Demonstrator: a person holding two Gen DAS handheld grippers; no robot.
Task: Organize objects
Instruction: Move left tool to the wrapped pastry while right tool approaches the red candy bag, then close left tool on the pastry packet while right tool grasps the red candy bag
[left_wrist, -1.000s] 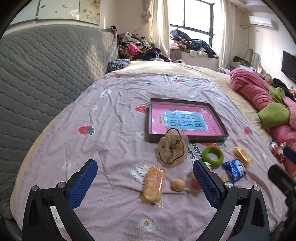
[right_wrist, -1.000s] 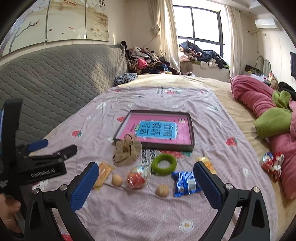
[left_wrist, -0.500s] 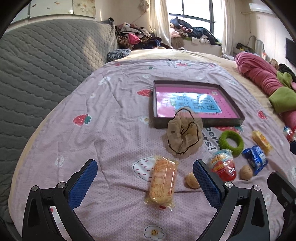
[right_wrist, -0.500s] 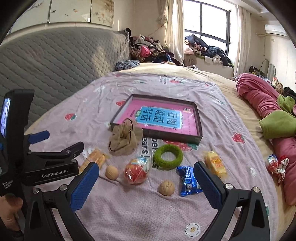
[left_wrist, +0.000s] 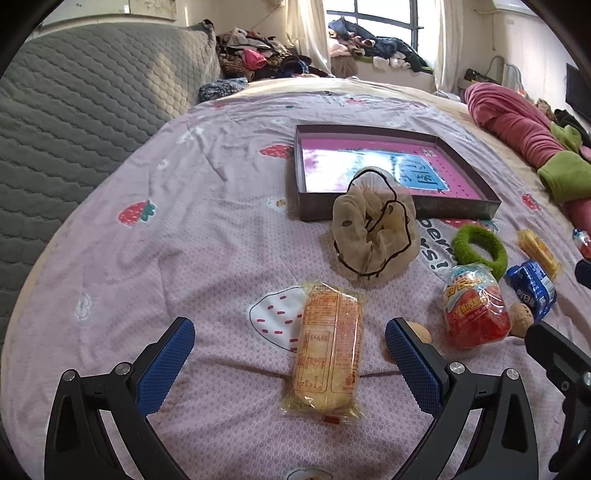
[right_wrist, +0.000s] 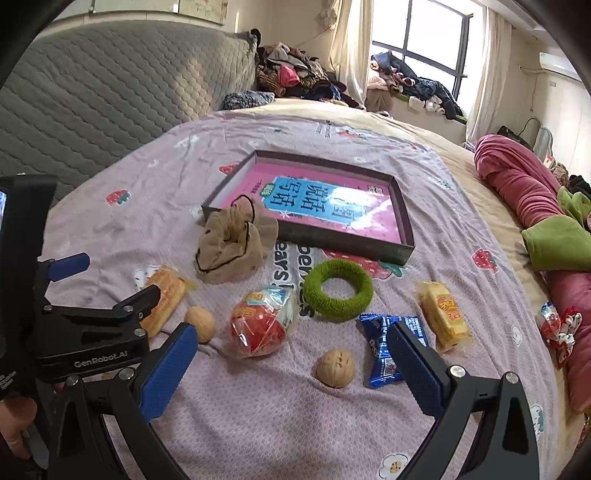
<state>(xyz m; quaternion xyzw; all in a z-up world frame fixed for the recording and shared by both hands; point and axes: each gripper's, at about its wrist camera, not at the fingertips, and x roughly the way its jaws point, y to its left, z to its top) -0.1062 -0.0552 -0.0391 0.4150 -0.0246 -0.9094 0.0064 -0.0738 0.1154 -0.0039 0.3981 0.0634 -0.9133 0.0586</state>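
A dark shallow tray (left_wrist: 391, 211) (right_wrist: 343, 242) with a pink and blue bottom lies on the bedspread. In front of it are a beige drawstring pouch (left_wrist: 373, 236) (right_wrist: 231, 245), a green ring (left_wrist: 480, 249) (right_wrist: 338, 290), an orange wrapped cake (left_wrist: 328, 347) (right_wrist: 164, 299), a red snack bag (left_wrist: 474, 308) (right_wrist: 264, 323), two walnuts (right_wrist: 201, 323) (right_wrist: 336, 367), a blue packet (left_wrist: 532, 288) (right_wrist: 386, 345) and a yellow wrapped cake (left_wrist: 537, 253) (right_wrist: 443, 314). My left gripper (left_wrist: 290, 347) hangs open just above the orange cake, which lies between its fingers. My right gripper (right_wrist: 291, 369) is open over the red bag and a walnut.
A grey quilted headboard (left_wrist: 74, 122) runs along the left. A pink and green bundle of bedding (right_wrist: 539, 206) lies on the right, with a small red-and-white candy wrapper (right_wrist: 557, 326) beside it. Piled clothes (right_wrist: 295, 77) sit at the far end by the window.
Both grippers have moved forward and down toward the row of snacks. The orange cake now sits between the left fingers. Both stay open.
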